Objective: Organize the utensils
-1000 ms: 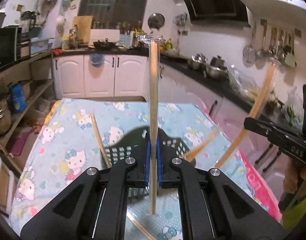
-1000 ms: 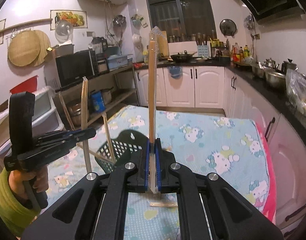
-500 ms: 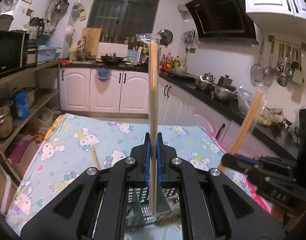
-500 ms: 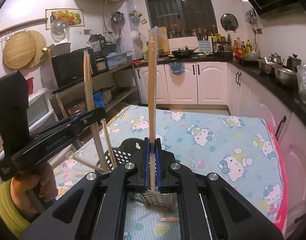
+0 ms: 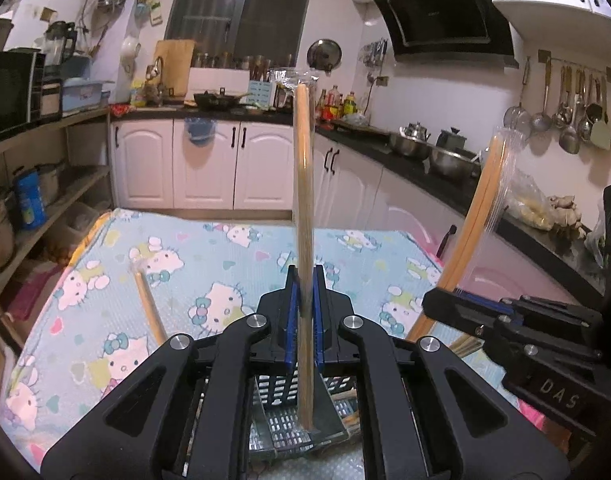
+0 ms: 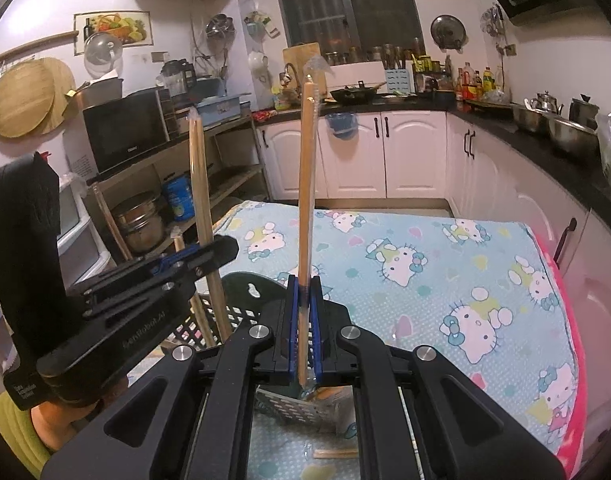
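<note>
Chopsticks (image 5: 304,208) upright, clamped in left tool (image 5: 302,328).

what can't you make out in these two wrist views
- Inside of the dark slotted plastic basket: both views, mostly covered by the claw bodies, so its contents cannot be counted.
- Lower tip of the plastic-wrapped wooden chopsticks in the left claw: left view, blurred against the basket.
- Short wooden piece on the cartoon-cat tablecloth: right view, partly hidden by the right claw, too little shows to identify.
</note>
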### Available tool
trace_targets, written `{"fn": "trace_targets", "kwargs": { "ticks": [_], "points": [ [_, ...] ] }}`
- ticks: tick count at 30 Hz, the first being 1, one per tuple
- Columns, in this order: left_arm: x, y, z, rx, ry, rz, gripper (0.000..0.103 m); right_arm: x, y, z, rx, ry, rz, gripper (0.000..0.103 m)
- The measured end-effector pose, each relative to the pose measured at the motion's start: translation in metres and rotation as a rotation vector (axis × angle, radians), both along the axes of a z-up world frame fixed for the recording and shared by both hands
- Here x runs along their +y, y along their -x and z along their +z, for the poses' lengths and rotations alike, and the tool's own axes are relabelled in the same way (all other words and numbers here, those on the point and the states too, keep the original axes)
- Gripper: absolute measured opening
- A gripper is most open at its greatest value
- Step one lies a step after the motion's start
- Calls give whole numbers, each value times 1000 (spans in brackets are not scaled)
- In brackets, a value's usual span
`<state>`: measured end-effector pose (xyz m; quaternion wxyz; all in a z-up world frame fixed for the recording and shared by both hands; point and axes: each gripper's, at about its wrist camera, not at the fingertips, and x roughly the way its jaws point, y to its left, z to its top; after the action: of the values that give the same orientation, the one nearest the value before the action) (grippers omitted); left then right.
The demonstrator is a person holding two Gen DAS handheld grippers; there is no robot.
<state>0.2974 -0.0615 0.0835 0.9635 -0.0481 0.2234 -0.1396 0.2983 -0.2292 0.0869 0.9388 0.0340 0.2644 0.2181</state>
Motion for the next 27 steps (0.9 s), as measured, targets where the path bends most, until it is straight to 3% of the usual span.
{"fn": "trace_targets", "kwargs": {
  "ticks": [4,6,14,27],
  "points": [
    [2,-1,-3,19,-1,-2,2,-2,-1,0,5,-8,-5,6],
    [3,-1,-4,26,-3,-4,7,-4,-1,-1,8,-11,-8,7],
    [7,2,-6,36,1,0,10,-7,1,0,10,-11,-14,18],
    [19,25,5,30,17,15,26,-19,20,7,4,-6,-34,25]
  ]
}}
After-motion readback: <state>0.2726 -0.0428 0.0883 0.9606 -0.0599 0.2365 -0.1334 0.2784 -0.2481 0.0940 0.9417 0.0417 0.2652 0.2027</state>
